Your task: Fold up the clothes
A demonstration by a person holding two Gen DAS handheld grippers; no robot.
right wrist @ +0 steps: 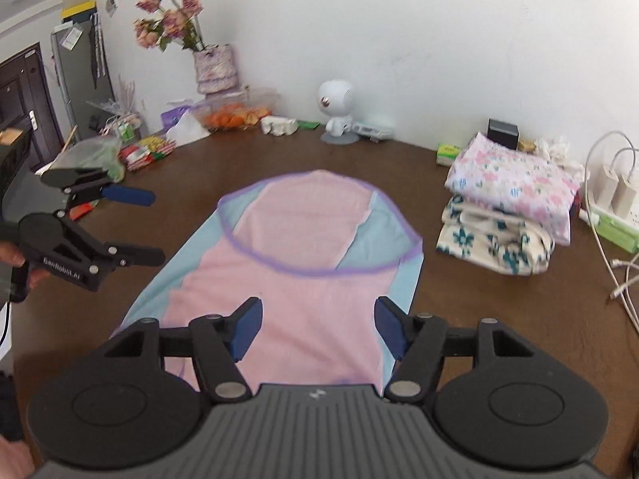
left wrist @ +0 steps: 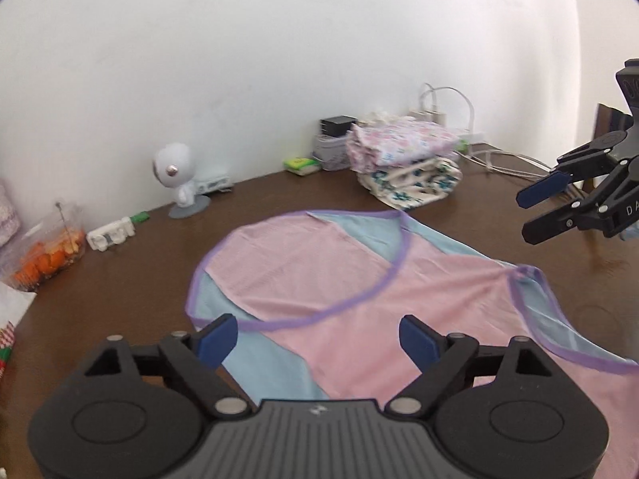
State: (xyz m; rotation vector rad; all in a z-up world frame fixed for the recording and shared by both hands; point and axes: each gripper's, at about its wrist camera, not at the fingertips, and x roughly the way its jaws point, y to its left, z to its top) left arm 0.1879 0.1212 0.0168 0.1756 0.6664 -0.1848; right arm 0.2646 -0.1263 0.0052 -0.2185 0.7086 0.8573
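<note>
A pink and blue garment [right wrist: 295, 279] with purple trim is lying spread flat on the brown worktop [right wrist: 499, 319], its far end folded over. The left gripper [left wrist: 317, 339] is hovering above the near edge with its jaws standing wide and nothing between them. The right gripper [right wrist: 317, 327] is hanging over the cloth too, jaws parted and empty. A stack of folded floral clothes [right wrist: 507, 203] is sitting near the wall

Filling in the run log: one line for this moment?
left gripper: open, empty | right gripper: open, empty | pink garment: flat on table, top folded down
</note>
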